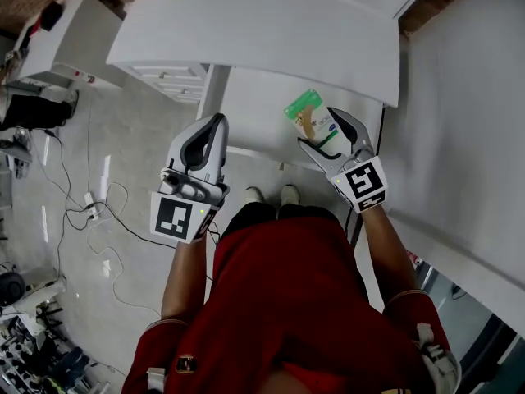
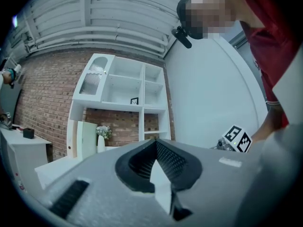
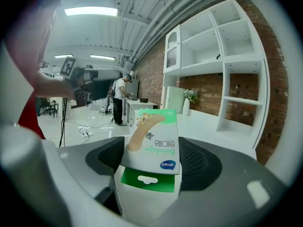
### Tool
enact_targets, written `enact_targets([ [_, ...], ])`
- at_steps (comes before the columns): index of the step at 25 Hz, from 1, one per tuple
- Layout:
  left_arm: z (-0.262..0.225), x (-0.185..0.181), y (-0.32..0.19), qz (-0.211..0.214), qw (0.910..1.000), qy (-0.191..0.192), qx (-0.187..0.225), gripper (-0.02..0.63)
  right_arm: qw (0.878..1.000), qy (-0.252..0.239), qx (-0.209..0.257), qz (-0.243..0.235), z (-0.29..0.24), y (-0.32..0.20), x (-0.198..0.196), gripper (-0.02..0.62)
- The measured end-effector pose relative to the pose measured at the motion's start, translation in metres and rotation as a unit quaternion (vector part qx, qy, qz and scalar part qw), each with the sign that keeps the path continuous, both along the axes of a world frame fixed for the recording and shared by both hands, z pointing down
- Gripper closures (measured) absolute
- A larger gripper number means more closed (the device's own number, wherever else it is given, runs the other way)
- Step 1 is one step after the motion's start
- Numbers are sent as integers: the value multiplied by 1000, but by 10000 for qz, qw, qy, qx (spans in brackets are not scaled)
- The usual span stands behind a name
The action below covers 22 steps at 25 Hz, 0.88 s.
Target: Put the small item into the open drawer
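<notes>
The small item is a green and white bandage box (image 1: 302,106) (image 3: 154,143), and my right gripper (image 1: 325,135) (image 3: 152,183) is shut on it. It hangs over the open white drawer (image 1: 254,117) that sticks out from under the white tabletop (image 1: 262,31). My left gripper (image 1: 215,130) (image 2: 158,174) is held at the drawer's left edge, tilted upward. Its jaws are closed together with nothing between them.
A white wall (image 1: 467,138) runs close along the right. On the grey floor to the left lie cables (image 1: 90,212), with a white cabinet (image 1: 57,39) beyond. The left gripper view looks up at a white shelf unit (image 2: 123,89) on a brick wall, with a vase of flowers (image 2: 101,138).
</notes>
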<state>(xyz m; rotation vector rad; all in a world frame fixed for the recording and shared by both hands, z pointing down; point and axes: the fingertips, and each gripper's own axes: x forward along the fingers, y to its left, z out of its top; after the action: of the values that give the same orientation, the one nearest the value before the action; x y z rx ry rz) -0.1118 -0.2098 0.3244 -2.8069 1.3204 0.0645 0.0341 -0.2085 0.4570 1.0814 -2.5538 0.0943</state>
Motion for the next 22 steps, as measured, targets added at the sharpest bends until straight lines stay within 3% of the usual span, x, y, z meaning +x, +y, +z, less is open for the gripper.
enact_targets([
  [6, 4, -19, -50, -19, 9998, 43, -177, 606, 9967, 510, -611, -187, 53, -59, -17, 229],
  [16, 17, -39, -63, -406, 9982, -117, -437, 606, 9826, 1060, -1389, -631, 144, -84, -28, 229],
  [22, 23, -42, -64, -562, 9968, -181, -545, 606, 9701, 1303, -1949, -631, 198, -86, -26, 229],
])
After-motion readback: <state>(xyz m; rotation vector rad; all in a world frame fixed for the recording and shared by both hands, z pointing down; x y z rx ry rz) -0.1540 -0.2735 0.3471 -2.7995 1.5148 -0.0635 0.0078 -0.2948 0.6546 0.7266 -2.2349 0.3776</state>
